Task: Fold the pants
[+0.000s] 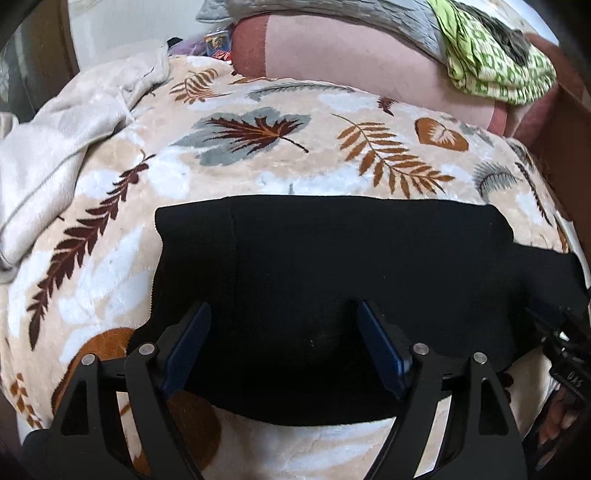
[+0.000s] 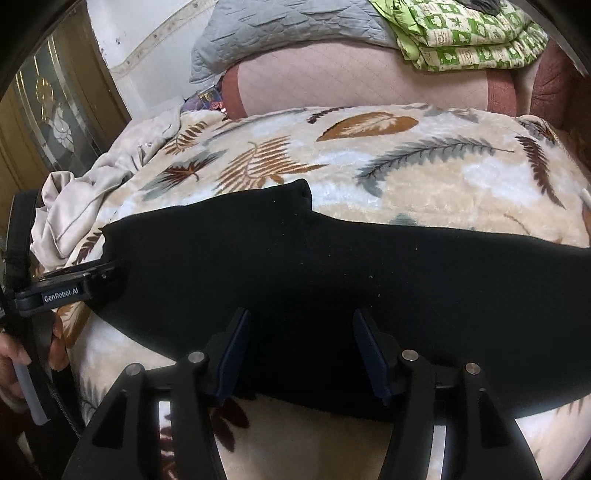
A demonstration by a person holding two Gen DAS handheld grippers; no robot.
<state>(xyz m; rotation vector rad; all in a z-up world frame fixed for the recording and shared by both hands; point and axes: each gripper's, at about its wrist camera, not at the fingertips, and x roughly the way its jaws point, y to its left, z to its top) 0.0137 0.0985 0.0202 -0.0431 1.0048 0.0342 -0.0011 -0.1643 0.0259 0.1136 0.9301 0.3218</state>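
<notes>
While both grippers point steeply down at the bed, one pair of black pants [image 1: 332, 266] lies flat on the leaf-print blanket [image 1: 258, 173], stretched left to right along its near part.

Left gripper [image 1: 284, 345]: it hangs over the near left part of the pants. Its two blue-padded fingers [image 1: 188, 347] stand wide apart, with dark cloth showing between them. Whether the tips touch the cloth cannot be told; the pads press on nothing. In the right wrist view the same tool enters from the left edge, and a hand [image 2: 22, 365] grips its handle.

Right gripper [image 2: 301, 354]: it hangs over the near edge of the pants, further right. Its two fingers [image 2: 232, 358] stand apart, less widely than the left pair, with cloth between them and no clamp on it. In the left wrist view part of this tool shows at the right edge.

Count of items:
- pants: one, its far edge stepped, wider at the left end.
- blanket: one, covering the bed.
- beige cloth [image 1: 55, 155]: one, crumpled at the far left.
- pink bolster [image 2: 362, 86]: one, along the far side.
- grey quilt [image 2: 280, 26]: one, on the bolster.
- green print cloth [image 2: 461, 33]: one folded stack, far right.
</notes>
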